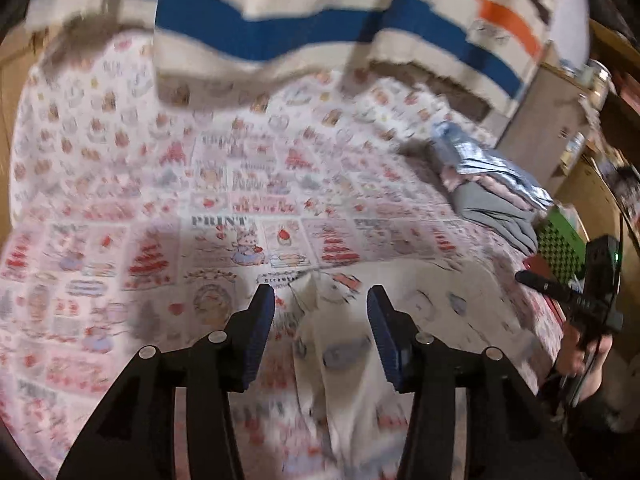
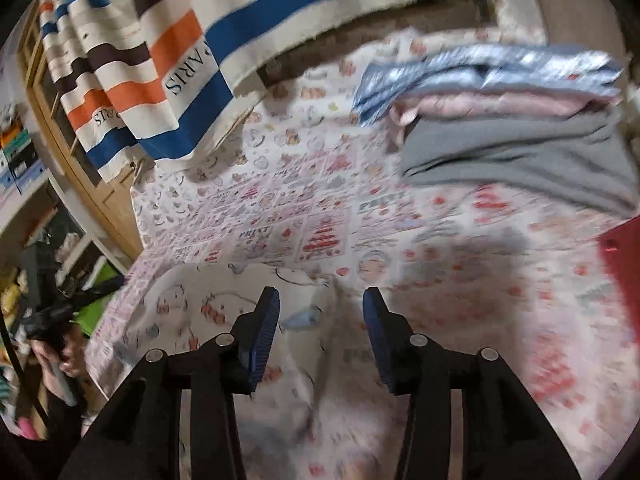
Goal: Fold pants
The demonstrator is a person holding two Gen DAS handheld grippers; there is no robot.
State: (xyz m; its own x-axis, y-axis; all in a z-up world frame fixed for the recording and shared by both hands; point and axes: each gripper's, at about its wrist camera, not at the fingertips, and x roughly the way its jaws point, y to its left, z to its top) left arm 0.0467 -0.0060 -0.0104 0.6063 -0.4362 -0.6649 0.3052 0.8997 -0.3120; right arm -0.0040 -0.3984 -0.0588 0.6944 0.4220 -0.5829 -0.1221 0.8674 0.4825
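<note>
Pants point(image 1: 352, 380) of thin white cotton with small printed figures in pale blue and red lie flat on the bed, under and just ahead of both tongs. Their cloth is soft and a little wrinkled, and one raised crease runs between the fingers in each wrist view. The left tongs point(image 1: 321, 300) stand apart, with ribbed dark blue pads on black plastic arms, and they press on nothing; the pants are below the gap. The right tongs point(image 2: 321, 300) are also apart and hold nothing, with a fold of the same pants point(image 2: 224, 304) beneath them. No earlier picture lets me say more about their jaws.

Under the pants is a printed bedsheet point(image 1: 120, 184) in white, pink and red, with square panels of cakes and little animals. Beyond the tongs hangs a woven striped blanket point(image 1: 280, 36) in cream, blue, orange and brown. To the right of the left tongs sits a stack of folded clothes point(image 1: 492, 196): grey knit below, pink in the middle, shiny light blue on top. Both views are blurred.
</note>
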